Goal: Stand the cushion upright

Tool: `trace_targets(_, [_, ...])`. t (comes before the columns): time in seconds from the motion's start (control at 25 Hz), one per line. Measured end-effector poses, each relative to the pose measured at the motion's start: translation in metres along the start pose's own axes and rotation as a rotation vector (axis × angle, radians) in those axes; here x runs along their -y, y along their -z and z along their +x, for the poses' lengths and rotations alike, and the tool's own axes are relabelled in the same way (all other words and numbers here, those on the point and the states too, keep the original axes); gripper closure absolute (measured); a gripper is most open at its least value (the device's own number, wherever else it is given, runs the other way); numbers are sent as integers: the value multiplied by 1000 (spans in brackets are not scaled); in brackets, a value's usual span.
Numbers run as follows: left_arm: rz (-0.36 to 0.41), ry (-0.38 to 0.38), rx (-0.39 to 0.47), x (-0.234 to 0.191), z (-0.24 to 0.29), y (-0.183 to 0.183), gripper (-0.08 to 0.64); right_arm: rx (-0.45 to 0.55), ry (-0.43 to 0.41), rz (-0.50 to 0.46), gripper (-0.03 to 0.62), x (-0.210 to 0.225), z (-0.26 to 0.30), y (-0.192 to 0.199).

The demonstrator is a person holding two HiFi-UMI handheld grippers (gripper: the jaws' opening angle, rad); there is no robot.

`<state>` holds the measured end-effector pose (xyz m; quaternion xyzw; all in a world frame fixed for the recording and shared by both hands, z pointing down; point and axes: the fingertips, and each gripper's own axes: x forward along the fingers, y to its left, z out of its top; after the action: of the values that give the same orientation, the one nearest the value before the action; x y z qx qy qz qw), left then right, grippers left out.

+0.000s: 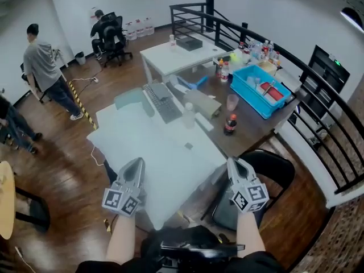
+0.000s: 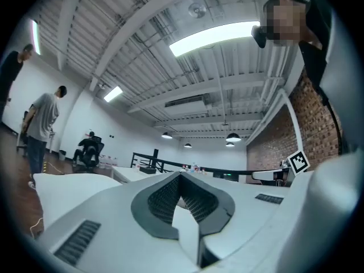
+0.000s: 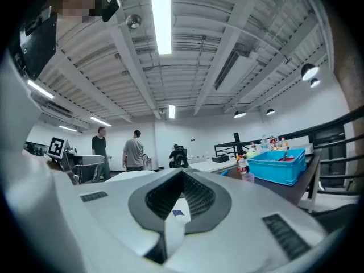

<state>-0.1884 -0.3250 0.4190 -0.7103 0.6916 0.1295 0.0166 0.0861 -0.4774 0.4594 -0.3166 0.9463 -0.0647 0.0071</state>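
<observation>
White cushion [image 1: 159, 152]; left gripper [image 1: 136, 162], right gripper [image 1: 232, 161], both closed, at its edge

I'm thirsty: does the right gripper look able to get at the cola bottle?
Probably yes: the cola bottle stands clear ahead of the right gripper, nothing stands between them, though its shut jaws must open first.

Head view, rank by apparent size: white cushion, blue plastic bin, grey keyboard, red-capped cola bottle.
Largest to smallest:
1. large white cushion, though it lies nearest the camera, which enlarges it
2. blue plastic bin
3. grey keyboard
4. red-capped cola bottle
</observation>
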Motion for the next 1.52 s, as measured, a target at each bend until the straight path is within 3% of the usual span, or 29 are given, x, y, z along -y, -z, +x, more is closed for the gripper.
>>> trace_targets(0.16, [10, -131, -8, -17, -36, -3, 560, -20, -112, 7, 588, -22, 38, 3])
trace_targets(0.4, [56, -359, 60, -72, -93, -35, 560, -55, -305, -45, 588, -90, 108, 2])
trace_targets(0.64, [103, -432, 53, -88, -122, -51, 560, -42, -480, -121, 586, -162, 137, -11])
trace_targets(0.76, [116, -478, 43, -97, -135, -57, 560, -102, -557, -141, 492, -182, 145, 0])
trace_targets(0.8, [112, -503, 33, -100, -138, -57, 560, -123, -573, -151, 489, -186, 148, 5])
trace_targets(1.0, [32, -591, -25, -114, -140, -39, 560, -196, -617, -177, 451, -189, 158, 22])
trace_targets(1.12, [-62, -620, -53, -120, -136, -17, 560, -235, -628, -184, 448, -184, 165, 32])
trace_targets(1.2, [-121, -627, -95, -125, -130, 2, 555, -280, -625, -186, 399, -177, 172, 44])
trace_targets(1.36, [-203, -626, -185, -137, -120, 37, 387, -348, -591, -157, 394, -167, 182, 62])
trace_targets(1.52, [-341, -626, -226, -161, -117, 67, 254, -423, -560, -141, 325, -161, 201, 86])
